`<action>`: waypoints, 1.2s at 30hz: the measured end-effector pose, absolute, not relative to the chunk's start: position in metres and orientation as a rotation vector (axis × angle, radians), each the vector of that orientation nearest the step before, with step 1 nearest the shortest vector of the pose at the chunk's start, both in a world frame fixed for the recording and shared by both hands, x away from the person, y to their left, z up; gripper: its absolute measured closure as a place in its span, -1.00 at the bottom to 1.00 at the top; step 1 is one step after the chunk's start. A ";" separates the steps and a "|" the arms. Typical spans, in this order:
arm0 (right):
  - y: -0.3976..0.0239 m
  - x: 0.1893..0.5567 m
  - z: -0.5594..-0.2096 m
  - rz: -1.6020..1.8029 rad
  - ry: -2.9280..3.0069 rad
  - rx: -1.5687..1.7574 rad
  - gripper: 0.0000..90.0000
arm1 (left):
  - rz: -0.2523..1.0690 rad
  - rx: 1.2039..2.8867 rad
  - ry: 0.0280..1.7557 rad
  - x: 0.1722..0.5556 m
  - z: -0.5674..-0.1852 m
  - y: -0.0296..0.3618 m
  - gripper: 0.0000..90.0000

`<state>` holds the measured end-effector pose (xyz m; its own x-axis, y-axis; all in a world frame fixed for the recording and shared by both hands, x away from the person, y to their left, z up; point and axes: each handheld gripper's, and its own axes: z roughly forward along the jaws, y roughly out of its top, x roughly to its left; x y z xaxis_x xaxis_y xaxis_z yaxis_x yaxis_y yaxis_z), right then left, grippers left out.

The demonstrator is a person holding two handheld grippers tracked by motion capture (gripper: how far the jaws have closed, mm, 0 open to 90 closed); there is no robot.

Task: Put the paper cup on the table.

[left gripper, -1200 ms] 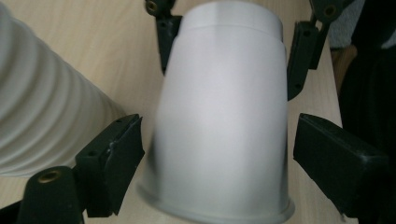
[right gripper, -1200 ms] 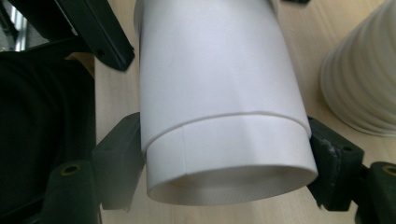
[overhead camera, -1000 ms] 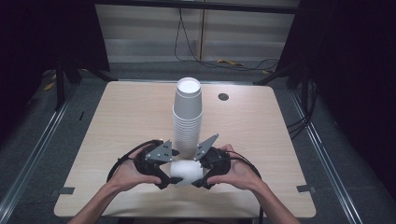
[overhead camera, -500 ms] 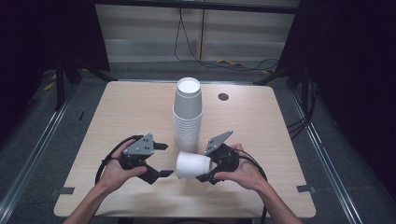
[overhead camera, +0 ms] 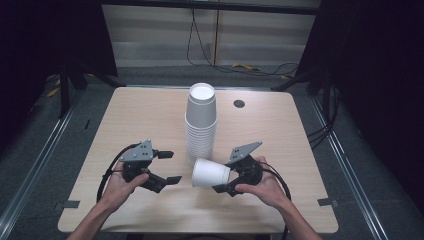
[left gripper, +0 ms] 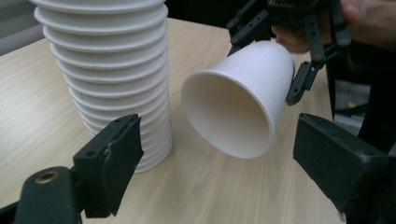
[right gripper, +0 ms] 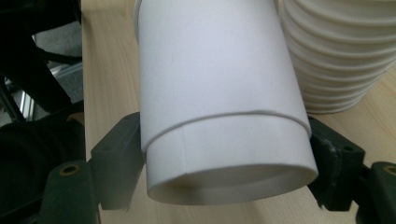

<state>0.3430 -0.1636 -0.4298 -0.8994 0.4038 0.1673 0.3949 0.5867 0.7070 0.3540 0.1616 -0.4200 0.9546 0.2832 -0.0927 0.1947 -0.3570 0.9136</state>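
A tall stack of white paper cups stands upside down in the middle of the wooden table. My right gripper is shut on the base end of one single white cup, which lies sideways just above the table with its mouth facing left. The right gripper view has that cup squeezed between both jaws, with the stack beside it. My left gripper is open and holds nothing, a short way left of the cup's mouth. From the left gripper view I look into the cup, next to the stack.
A small dark round grommet sits in the table top behind the stack to the right. Cables lie on the floor beyond the far edge. Metal rails run along both sides of the table.
My left gripper has drawn back to the left, away from the single cup, and stands open. The right gripper keeps the cup, now slightly to the right.
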 end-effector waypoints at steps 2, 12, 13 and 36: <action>-0.164 0.343 -0.432 1.267 2.779 0.710 -0.48 | 0.071 1.935 0.348 0.355 -0.422 0.163 -0.66; -0.175 0.341 -0.433 1.442 2.702 0.750 -0.48 | 0.053 1.934 0.355 0.354 -0.426 0.161 -0.66; -0.176 0.340 -0.433 1.462 2.696 0.755 -0.48 | 0.051 1.928 0.352 0.353 -0.426 0.161 -0.66; -0.177 0.339 -0.450 1.788 2.569 0.647 -0.48 | 0.035 1.884 0.312 0.347 -0.423 0.159 -0.66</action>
